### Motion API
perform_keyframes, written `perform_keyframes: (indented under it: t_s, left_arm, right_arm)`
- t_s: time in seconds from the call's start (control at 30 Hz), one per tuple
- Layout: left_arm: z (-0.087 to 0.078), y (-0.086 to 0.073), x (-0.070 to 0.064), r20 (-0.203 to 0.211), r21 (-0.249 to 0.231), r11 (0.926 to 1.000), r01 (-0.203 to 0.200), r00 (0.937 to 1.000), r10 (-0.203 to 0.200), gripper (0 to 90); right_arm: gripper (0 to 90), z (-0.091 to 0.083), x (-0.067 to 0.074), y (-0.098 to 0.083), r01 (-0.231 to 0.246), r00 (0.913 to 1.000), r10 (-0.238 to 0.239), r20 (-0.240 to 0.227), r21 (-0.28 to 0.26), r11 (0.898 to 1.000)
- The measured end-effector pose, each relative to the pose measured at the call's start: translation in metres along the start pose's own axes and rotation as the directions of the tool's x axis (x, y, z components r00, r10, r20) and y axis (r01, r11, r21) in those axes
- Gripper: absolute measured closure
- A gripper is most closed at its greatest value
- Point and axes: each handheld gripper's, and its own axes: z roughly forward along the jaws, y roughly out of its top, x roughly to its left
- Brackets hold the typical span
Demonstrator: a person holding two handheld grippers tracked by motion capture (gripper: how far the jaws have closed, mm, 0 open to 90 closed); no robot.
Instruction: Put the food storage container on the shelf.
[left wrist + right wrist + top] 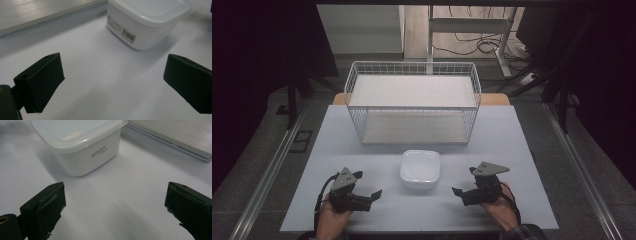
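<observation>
A white lidded plastic container (420, 169) sits on the pale table (357, 150), near its front and midway between the two hands. My left gripper (368, 184) rests to its left, open and empty, angled toward it. My right gripper (462, 181) rests to its right, also open with nothing between its jaws. In the left gripper view the container (147, 22) stands ahead and to the right of the open gripper (113, 82), with a barcode label on its side. In the right gripper view the container (80, 142) stands ahead and to the left of the open gripper (115, 205).
A white wire basket (412, 64) with a flat pale floor stands behind the container, toward the table's back. Its base edge (37, 12) runs across the top of the left gripper view and its base edge (180, 137) across the right gripper view. Dark floor, rails and cables surround the table.
</observation>
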Motion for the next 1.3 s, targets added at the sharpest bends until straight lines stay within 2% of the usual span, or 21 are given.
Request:
perform_keyframes:
  t_s: [0.1, 0.23, 0.4, 0.47, 0.53, 0.57, 0.6, 0.63, 0.73, 0.93, 1.13, 1.27, 1.3]
  left_arm:
    - [0.003, 0.004, 0.000, 0.021, 0.003, 1.0000, 0.006, 0.9998, -0.006, 3.3]
    - [0.008, 0.013, -0.001, 0.056, -0.019, 0.9998, -0.004, 0.9984, 0.005, 3.4]
    - [0.017, 0.027, 0.000, 0.096, -0.020, 0.9997, 0.011, 0.9953, -0.009, 3.0]
    - [0.024, 0.033, -0.001, 0.103, -0.003, 1.0000, 0.008, 0.9946, -0.008, 2.7]
    - [0.029, 0.040, -0.003, 0.084, 0.013, 0.9999, 0.003, 0.9965, -0.004, 1.4]
    - [0.032, 0.044, -0.003, 0.095, 0.013, 0.9999, 0.006, 0.9954, -0.007, 1.7]
    - [0.036, 0.049, -0.003, 0.118, 0.014, 0.9999, 0.007, 0.9930, -0.009, 1.5]
    - [0.038, 0.052, -0.003, 0.122, 0.019, 0.9998, 0.007, 0.9925, -0.009, 1.5]
    - [0.050, 0.066, -0.005, 0.124, 0.037, 0.9990, -0.027, 0.9921, 0.022, 2.6]
    - [0.073, 0.083, -0.006, 0.125, 0.062, 0.9965, -0.056, 0.9910, 0.048, 5.5]
    - [0.093, 0.078, -0.003, 0.161, 0.104, 0.9945, -0.014, 0.9870, -0.003, 5.1]
    - [0.095, 0.073, 0.000, 0.209, 0.114, 0.9931, 0.031, 0.9763, -0.054, 5.4]
    - [0.095, 0.072, 0.000, 0.228, 0.120, 0.9918, 0.044, 0.9710, -0.070, 7.0]
  right_arm:
    - [2.6, 0.000, -0.001, 0.002, -0.009, 1.0000, 0.009, -0.003, -0.017, 1.000]
    - [2.4, 0.001, -0.003, 0.009, -0.032, 0.9992, 0.031, -0.025, -0.045, 0.998]
    - [2.1, 0.007, -0.004, 0.018, -0.050, 0.9984, 0.048, -0.030, -0.055, 0.997]
    - [2.1, 0.009, -0.004, 0.021, -0.049, 0.9984, 0.047, -0.030, -0.059, 0.997]
    - [2.1, 0.010, -0.003, 0.026, -0.057, 0.9977, 0.055, -0.039, -0.062, 0.996]
    - [2.0, 0.010, -0.003, 0.027, -0.060, 0.9972, 0.057, -0.048, -0.064, 0.996]
    - [1.9, 0.011, -0.003, 0.029, -0.063, 0.9967, 0.059, -0.056, -0.058, 0.996]
    - [1.6, 0.012, -0.002, 0.031, -0.067, 0.9957, 0.064, -0.066, -0.046, 0.997]
    - [0.5, 0.016, -0.001, 0.038, -0.067, 0.9952, 0.064, -0.074, -0.032, 0.997]
    - [1.0, 0.033, 0.001, 0.055, -0.101, 0.9884, 0.100, -0.114, 0.005, 0.995]
    - [1.8, 0.062, 0.005, 0.067, -0.108, 0.9837, 0.113, -0.140, 0.041, 0.993]
    - [2.3, 0.073, 0.007, 0.062, -0.113, 0.9798, 0.124, -0.157, 0.077, 0.991]
    - [3.9, 0.073, 0.007, 0.061, -0.128, 0.9762, 0.140, -0.166, 0.077, 0.989]
